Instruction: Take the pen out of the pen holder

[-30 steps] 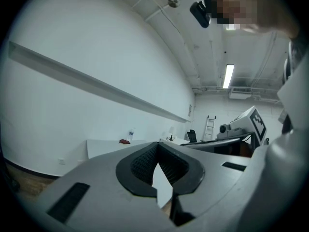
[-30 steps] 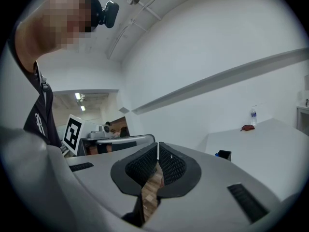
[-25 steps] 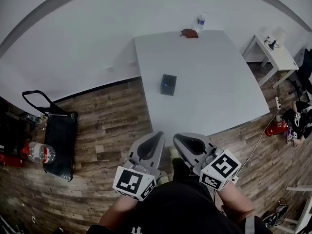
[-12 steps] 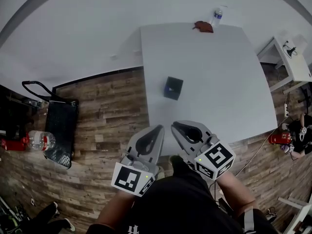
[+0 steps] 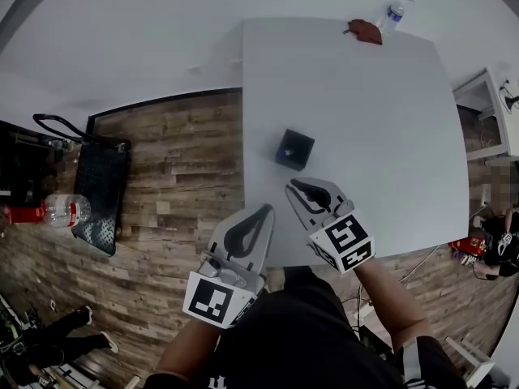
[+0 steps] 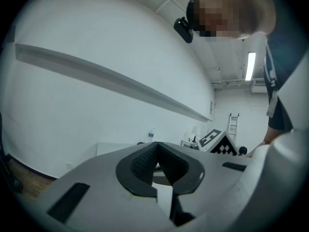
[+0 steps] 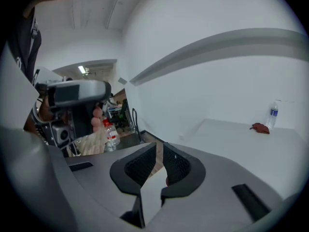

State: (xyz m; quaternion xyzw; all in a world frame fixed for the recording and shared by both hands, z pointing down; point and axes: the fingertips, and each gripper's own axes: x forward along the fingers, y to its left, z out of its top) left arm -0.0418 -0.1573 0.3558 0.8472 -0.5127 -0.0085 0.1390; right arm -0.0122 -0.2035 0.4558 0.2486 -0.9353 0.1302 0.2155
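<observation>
A small dark square pen holder (image 5: 293, 149) stands on the white table (image 5: 381, 128), near its left side. A small bluish tip shows inside it; the pen itself is too small to make out. My right gripper (image 5: 293, 187) is over the table's near part, just short of the holder, its jaws together and empty. In the right gripper view, the right gripper (image 7: 159, 150) shows only a thin slit between its pads. My left gripper (image 5: 266, 210) hangs at the table's near left corner, shut and empty. The left gripper (image 6: 157, 147) points at the wall.
A water bottle (image 5: 392, 13) and a brown object (image 5: 365, 31) sit at the table's far edge. A black cart (image 5: 96, 197) and a plastic bottle (image 5: 61, 211) are on the wooden floor to the left. A white side table (image 5: 486, 104) stands to the right.
The view has moved closer to the table. My right gripper has advanced over the table's near edge toward the pen holder. The left gripper has stayed near the corner.
</observation>
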